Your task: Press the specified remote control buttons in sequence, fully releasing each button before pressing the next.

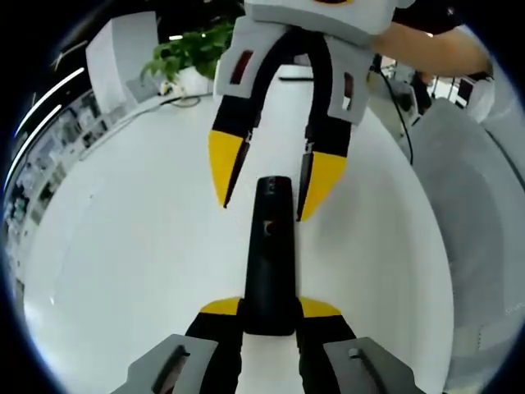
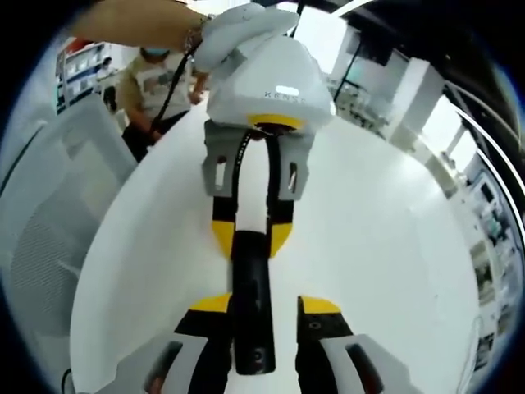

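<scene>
The left gripper (image 1: 269, 310) is clamped on the near end of the remote control (image 1: 269, 254), its yellow-tipped jaws pressed against both long sides. In the right gripper view the same hold appears at the far end of the remote control (image 2: 250, 287), with the left gripper (image 2: 249, 238) closed around it.

The right gripper (image 1: 275, 185) stands with its jaws apart, one tip on either side of the remote's far end; whether the tips touch the casing cannot be told. In its own view the right gripper (image 2: 254, 316) straddles the remote, jaws spread.

The remote lies along the white table (image 1: 123, 246), between the two grippers.

Judgement: the remote looks a light, rigid, smooth plastic bar, likely to slip or pivot under a press. Hold is best kept across the narrow sides, clear of the buttons.
</scene>
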The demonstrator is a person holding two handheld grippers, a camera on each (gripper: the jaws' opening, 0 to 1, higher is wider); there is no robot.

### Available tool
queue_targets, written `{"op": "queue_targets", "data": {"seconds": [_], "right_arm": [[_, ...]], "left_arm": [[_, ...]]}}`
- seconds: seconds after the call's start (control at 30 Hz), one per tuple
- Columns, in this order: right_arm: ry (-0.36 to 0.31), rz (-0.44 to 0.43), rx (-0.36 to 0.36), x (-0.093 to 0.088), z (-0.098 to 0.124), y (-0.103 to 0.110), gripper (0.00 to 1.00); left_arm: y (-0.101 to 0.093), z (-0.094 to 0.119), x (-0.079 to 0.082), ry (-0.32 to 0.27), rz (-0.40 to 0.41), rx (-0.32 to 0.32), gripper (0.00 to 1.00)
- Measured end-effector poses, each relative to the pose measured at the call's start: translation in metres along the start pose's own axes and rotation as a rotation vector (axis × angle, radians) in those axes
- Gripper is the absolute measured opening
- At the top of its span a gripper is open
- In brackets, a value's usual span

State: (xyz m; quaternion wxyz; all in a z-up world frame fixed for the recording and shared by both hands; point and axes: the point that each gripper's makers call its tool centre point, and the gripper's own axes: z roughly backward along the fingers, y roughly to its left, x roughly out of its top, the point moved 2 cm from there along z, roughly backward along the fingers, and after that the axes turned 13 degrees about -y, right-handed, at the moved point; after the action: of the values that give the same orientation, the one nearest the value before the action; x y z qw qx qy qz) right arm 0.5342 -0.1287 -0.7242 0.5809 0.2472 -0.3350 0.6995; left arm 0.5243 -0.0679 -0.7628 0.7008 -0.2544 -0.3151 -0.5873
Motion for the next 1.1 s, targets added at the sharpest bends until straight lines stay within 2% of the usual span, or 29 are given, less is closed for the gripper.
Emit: {"op": "queue_targets", "data": {"seconds": [0.43, 0.73, 1.1], "right_arm": [[-0.003, -0.030, -0.043, -0.012, 0.015, -0.004, 0.29], [0.012, -0.045, -0.035, -0.023, 0.020, 0.002, 0.29], [0.010, -0.056, -0.048, -0.027, 0.026, 0.000, 0.29]], "left_arm": [[0.000, 0.000, 0.000, 0.000, -0.001, 0.001, 0.24], [0.000, 0.000, 0.000, 0.000, -0.002, 0.002, 0.24], [0.000, 0.000, 0.000, 0.000, -0.003, 0.003, 0.24]]}}
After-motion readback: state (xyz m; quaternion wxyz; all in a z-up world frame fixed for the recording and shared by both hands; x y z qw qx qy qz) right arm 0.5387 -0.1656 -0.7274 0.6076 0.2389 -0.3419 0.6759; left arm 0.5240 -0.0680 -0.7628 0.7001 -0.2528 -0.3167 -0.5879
